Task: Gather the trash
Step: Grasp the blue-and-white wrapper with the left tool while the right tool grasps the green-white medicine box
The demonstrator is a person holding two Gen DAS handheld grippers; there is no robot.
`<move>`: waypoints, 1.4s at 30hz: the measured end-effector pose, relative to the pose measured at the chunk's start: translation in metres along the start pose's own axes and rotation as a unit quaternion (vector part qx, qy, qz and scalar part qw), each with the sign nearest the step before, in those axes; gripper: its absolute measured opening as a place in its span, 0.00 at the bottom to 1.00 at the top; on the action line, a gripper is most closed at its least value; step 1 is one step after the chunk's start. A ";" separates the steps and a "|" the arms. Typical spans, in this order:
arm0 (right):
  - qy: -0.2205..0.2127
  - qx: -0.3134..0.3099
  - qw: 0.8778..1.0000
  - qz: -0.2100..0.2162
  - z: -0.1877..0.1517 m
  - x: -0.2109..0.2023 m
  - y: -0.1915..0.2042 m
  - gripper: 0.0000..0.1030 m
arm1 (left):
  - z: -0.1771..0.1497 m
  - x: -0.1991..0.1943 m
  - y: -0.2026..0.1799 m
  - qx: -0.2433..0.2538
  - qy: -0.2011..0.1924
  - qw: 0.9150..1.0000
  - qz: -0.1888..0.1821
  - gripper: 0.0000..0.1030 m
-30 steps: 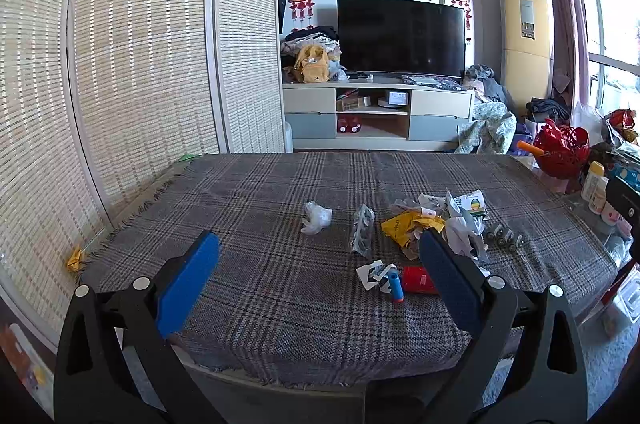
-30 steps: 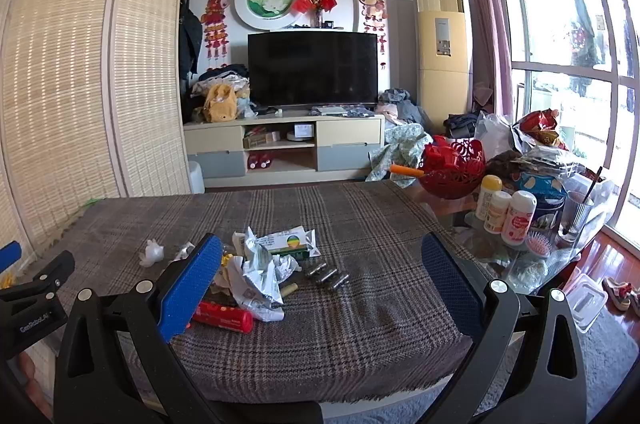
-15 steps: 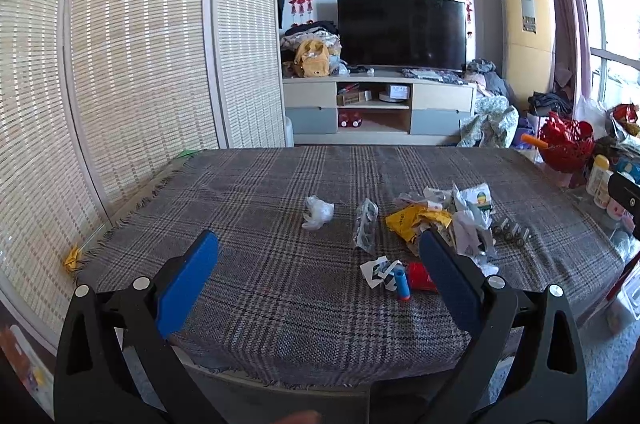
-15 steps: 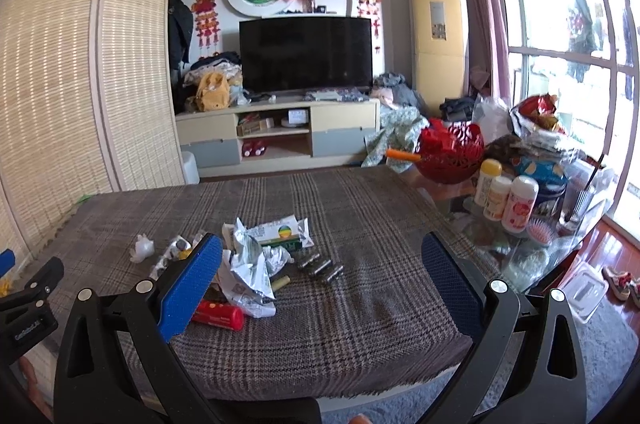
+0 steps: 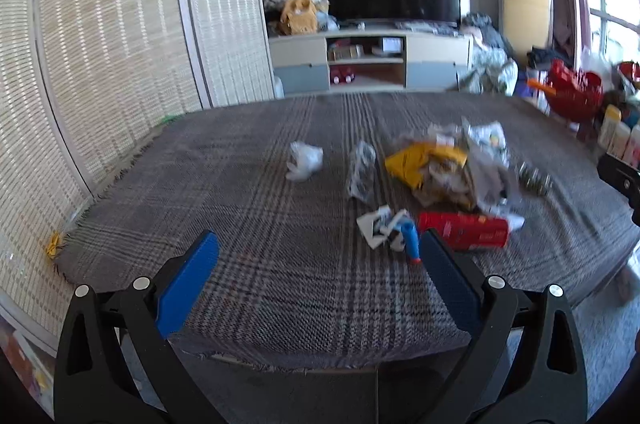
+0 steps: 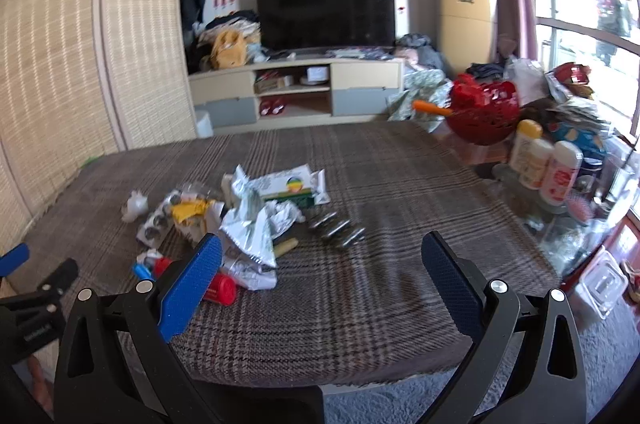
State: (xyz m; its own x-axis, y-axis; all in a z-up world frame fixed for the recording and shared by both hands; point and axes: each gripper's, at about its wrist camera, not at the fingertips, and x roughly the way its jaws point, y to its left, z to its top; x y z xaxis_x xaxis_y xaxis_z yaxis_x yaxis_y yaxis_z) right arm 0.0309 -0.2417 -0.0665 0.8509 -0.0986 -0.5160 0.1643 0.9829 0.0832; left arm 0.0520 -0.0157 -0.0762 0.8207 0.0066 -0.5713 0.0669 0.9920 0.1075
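Trash lies on a plaid-covered table: a white crumpled wad, a clear wrapper, a yellow wrapper, a red tube, a blue cap and crumpled foil. In the right wrist view I see the foil wrapper, a wet-wipe pack, several batteries and the red tube. My left gripper is open and empty above the table's near edge. My right gripper is open and empty, just right of the pile.
A woven screen stands on the left. A TV stand is behind the table. Bottles and a red basket crowd a glass side table on the right. The left gripper also shows at the right wrist view's left edge.
Both grippers have moved forward and tilted down toward the table; the trash pile looks larger and closer. Both stay open. Nothing on the table has moved.
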 end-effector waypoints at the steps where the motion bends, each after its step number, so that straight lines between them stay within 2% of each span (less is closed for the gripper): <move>1: 0.004 -0.002 1.000 0.009 -0.002 0.005 0.002 0.97 | -0.003 0.004 -0.001 0.000 0.007 1.000 -0.006 0.92; 3: 0.011 -0.009 1.000 0.027 -0.006 0.015 0.007 0.95 | -0.006 0.011 -0.001 -0.003 0.017 1.000 -0.013 0.92; 4: 0.015 -0.013 0.999 0.037 -0.007 0.021 0.010 0.91 | -0.008 0.015 -0.001 -0.007 0.024 0.999 -0.020 0.92; 6: 0.030 -0.018 0.998 0.053 -0.009 0.035 0.015 0.73 | -0.009 0.021 0.000 -0.012 0.032 0.998 -0.043 0.92; 7: 0.035 -0.021 0.998 0.057 -0.009 0.039 0.017 0.71 | -0.010 0.024 0.000 -0.013 0.036 0.998 -0.046 0.92; 9: 0.044 -0.032 0.997 0.062 -0.008 0.051 0.022 0.60 | -0.010 0.028 -0.003 -0.007 0.042 0.998 -0.046 0.90; 12: 0.054 -0.045 0.995 0.068 -0.006 0.064 0.028 0.50 | -0.010 0.038 -0.012 0.012 0.051 0.997 -0.057 0.80; 15: 0.060 -0.055 0.994 0.076 -0.005 0.076 0.033 0.49 | -0.009 0.049 -0.017 0.013 0.062 0.995 -0.081 0.73; 20: 0.071 -0.063 0.992 0.083 -0.006 0.089 0.037 0.48 | -0.006 0.068 -0.023 0.006 0.074 0.992 -0.106 0.50; 21: 0.072 -0.062 0.992 0.084 -0.006 0.091 0.036 0.47 | -0.005 0.073 -0.025 0.006 0.077 0.991 -0.111 0.48; 23: 0.073 -0.060 0.992 0.082 -0.005 0.093 0.033 0.41 | -0.004 0.077 -0.028 0.006 0.079 0.990 -0.119 0.36; 24: 0.071 -0.059 0.992 0.081 -0.005 0.094 0.032 0.40 | -0.003 0.079 -0.030 0.006 0.079 0.989 -0.124 0.34; 28: 0.070 -0.050 0.993 0.084 -0.003 0.097 0.023 0.38 | -0.002 0.079 -0.036 0.008 0.077 0.987 -0.139 0.33; 36: 0.078 -0.055 0.992 0.087 -0.005 0.103 0.019 0.14 | 0.004 0.075 -0.040 0.005 0.064 0.987 -0.150 0.31; 42: 0.083 -0.048 0.992 0.086 -0.009 0.110 0.011 0.14 | 0.002 0.076 -0.043 0.012 0.076 0.987 -0.139 0.30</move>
State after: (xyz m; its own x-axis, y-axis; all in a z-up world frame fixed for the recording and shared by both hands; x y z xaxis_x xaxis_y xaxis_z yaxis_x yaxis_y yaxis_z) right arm 0.1217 -0.2406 -0.1300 0.7675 0.0914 -0.6345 -0.0319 0.9940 0.1046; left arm 0.1125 -0.0585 -0.1231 0.6743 -0.2458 -0.6964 0.2937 0.9545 -0.0524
